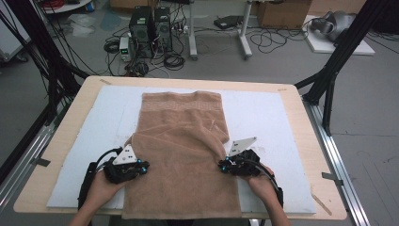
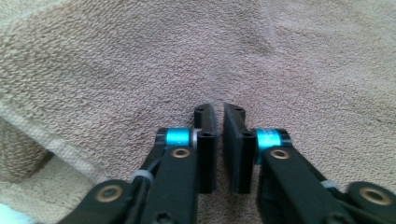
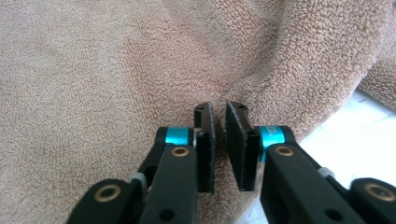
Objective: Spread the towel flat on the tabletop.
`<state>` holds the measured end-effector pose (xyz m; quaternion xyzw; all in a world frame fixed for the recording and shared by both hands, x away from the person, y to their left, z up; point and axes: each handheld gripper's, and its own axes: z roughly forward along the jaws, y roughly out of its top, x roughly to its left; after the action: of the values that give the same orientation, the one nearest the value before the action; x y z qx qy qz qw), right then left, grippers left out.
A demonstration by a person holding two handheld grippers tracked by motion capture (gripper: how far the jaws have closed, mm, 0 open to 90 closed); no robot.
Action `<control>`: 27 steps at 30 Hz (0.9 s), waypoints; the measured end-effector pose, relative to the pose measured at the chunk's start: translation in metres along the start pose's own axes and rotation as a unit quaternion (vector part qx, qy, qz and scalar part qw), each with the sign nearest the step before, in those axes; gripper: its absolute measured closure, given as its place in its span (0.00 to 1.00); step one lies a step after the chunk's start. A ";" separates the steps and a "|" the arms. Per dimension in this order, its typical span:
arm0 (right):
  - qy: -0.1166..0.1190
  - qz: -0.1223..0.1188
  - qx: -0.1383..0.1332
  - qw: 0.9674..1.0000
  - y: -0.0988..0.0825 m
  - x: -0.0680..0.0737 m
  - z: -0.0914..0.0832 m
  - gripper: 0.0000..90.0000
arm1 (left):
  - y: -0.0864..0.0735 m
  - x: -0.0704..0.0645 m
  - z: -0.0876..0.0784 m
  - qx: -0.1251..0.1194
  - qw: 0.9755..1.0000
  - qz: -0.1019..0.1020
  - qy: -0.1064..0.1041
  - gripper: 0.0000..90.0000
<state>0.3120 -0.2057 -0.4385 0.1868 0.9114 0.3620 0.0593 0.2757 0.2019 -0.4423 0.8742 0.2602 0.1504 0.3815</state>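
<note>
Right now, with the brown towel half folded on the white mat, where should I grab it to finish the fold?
Take the towel by its two near corners at the table's front edge, one tool on each, coming in from the sides. That edge lies flat and free, and the folded flap's raised side edges, by the left tool and right tool, show the line.

The left tongs (image 1: 141,167) and right tongs (image 1: 224,165) are black, each topped by a grey three-cornered plate with dark dots. Behind each flat black pad sits a bright blue collar, and brass-coloured screws stud the linkage arms. A black cable loops from each body. The person's forearms are bare.
</note>
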 end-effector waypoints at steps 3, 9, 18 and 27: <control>0.011 0.000 0.003 1.000 -0.001 0.002 -0.002 0.94 | -0.002 0.003 -0.002 0.000 1.000 -0.011 -0.012 0.98; 0.019 -0.001 -0.011 1.000 -0.003 0.011 -0.011 0.94 | -0.006 -0.007 -0.013 0.002 1.000 0.001 -0.016 0.98; 0.031 -0.034 -0.014 0.999 -0.001 0.049 -0.029 0.94 | -0.023 -0.033 -0.047 -0.010 1.000 0.009 -0.018 0.99; 0.035 -0.061 -0.032 0.997 0.010 0.074 -0.049 0.77 | -0.018 -0.046 -0.074 -0.031 0.999 0.021 -0.016 0.85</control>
<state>0.2343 -0.2022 -0.3937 0.1158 0.9106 0.3928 0.0550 0.1980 0.2301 -0.4100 0.8697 0.2307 0.1519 0.4090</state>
